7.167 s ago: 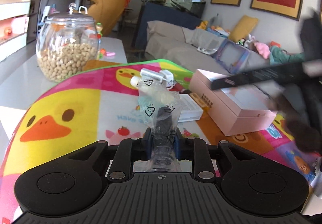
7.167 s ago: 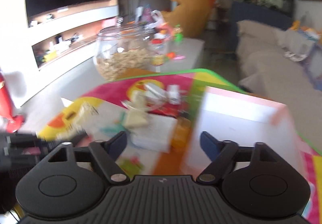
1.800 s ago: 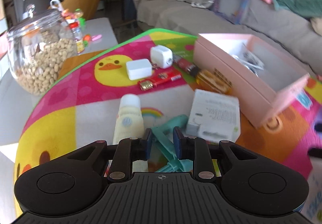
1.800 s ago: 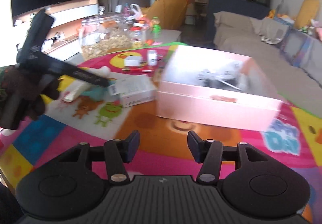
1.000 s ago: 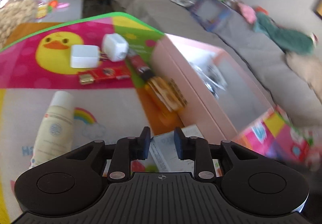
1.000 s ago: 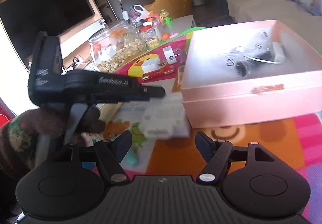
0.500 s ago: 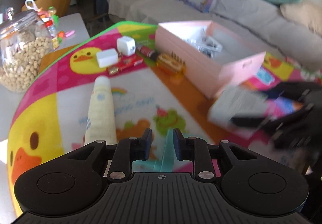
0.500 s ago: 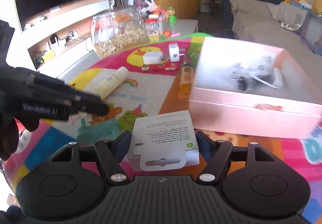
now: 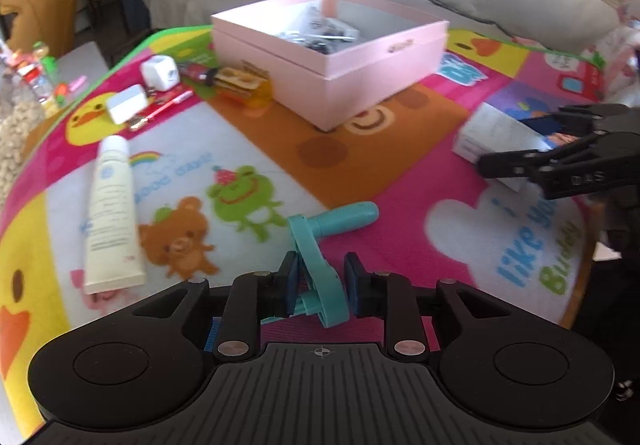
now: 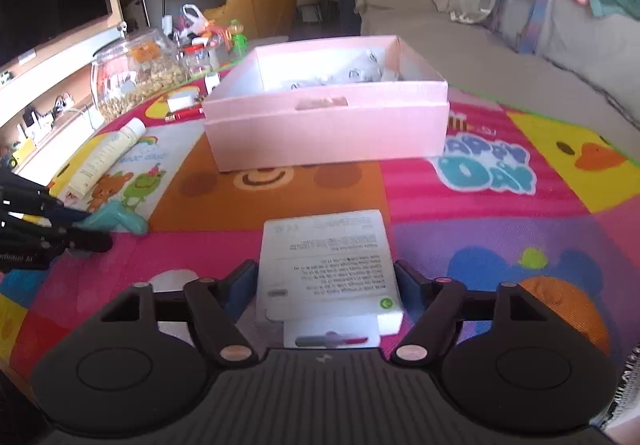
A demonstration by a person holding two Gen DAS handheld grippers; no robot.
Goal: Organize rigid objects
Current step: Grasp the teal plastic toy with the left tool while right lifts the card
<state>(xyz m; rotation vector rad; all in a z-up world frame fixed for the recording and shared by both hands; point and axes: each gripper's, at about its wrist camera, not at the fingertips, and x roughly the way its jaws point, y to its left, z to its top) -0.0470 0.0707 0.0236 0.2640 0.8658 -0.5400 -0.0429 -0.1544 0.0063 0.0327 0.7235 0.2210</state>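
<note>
white carton [image 10: 328, 265] now sits between the right gripper [image 10: 326, 281] fingers, clamped, low over the mat | pink box [image 10: 328, 113] lies straight ahead along carton's long axis | left gripper [image 9: 320, 279] straddles teal handle [image 9: 320, 245], grip uncertain

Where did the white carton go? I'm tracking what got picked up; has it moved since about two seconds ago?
Yes. The white carton left its spot beside the pink box and now sits nearer the mat's front edge, between the right gripper fingers.

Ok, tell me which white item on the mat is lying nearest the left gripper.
The cream tube, lying flat just left of the left gripper; both white chargers sit farther back.
</note>
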